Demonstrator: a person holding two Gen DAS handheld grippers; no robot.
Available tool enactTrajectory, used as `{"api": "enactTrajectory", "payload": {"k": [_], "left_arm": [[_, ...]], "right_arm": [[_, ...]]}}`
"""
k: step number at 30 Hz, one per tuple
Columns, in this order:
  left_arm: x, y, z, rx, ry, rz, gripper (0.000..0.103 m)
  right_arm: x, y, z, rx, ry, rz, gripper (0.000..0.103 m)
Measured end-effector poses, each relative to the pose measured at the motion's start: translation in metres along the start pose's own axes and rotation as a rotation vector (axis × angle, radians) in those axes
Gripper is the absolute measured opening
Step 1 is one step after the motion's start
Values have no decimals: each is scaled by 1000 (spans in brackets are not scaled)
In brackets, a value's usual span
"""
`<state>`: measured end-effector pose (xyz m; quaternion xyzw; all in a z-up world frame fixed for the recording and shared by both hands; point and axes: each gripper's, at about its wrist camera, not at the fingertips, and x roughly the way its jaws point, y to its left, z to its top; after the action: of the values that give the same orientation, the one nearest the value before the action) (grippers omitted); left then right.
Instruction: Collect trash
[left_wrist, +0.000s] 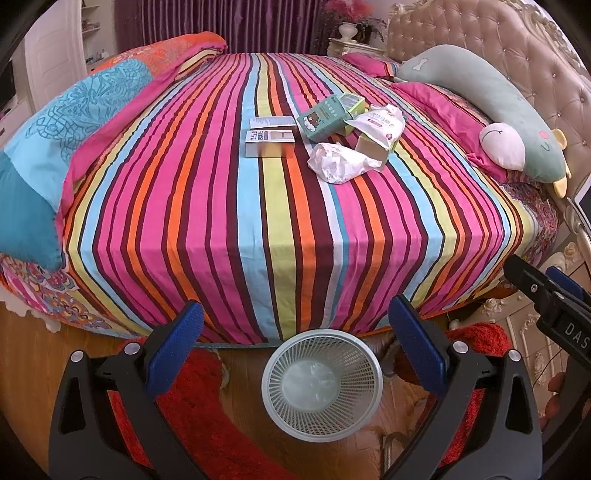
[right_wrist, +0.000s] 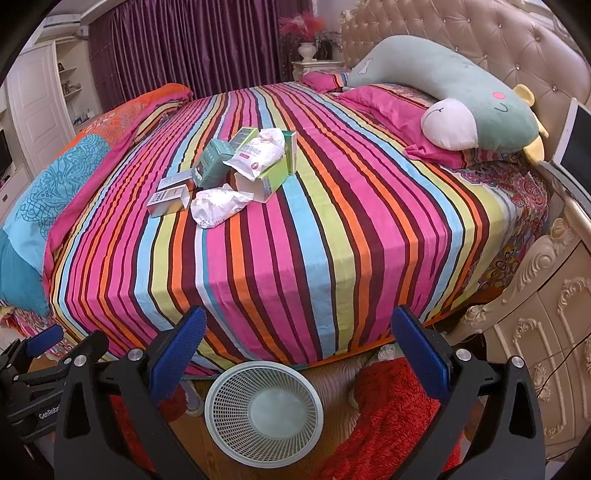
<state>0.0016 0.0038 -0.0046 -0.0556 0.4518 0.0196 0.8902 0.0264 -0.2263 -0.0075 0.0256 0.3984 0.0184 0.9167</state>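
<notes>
A heap of trash lies on the striped bed (left_wrist: 280, 221): a crumpled white wrapper (left_wrist: 340, 162) (right_wrist: 218, 203), a white pouch with red print (left_wrist: 376, 123) (right_wrist: 258, 153), a teal carton (left_wrist: 321, 120) (right_wrist: 212, 166), an open green-and-white box (right_wrist: 269, 181) and a flat silver box (left_wrist: 267, 142) (right_wrist: 168, 201). A white mesh waste basket (left_wrist: 321, 380) (right_wrist: 264, 406) stands on the floor below the bed's edge. My left gripper (left_wrist: 295, 343) and right gripper (right_wrist: 295, 350) are both open and empty, held above the basket, well short of the trash.
A long green plush toy (left_wrist: 495, 122) (right_wrist: 454, 103) lies on pink pillows by the tufted headboard (right_wrist: 480, 40). A folded blue and orange quilt (left_wrist: 74, 125) lies on the bed's left. A red shaggy rug (right_wrist: 399, 417) covers the floor. An ornate cream nightstand (right_wrist: 546, 332) stands at right.
</notes>
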Motion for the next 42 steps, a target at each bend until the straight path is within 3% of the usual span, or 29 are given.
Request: {"api": "enactTrajectory", "payload": {"k": [42], "left_arm": [[1, -2, -3, -8, 1, -7, 97]], "right_arm": [[0, 1, 0, -3, 3, 10, 96]]}}
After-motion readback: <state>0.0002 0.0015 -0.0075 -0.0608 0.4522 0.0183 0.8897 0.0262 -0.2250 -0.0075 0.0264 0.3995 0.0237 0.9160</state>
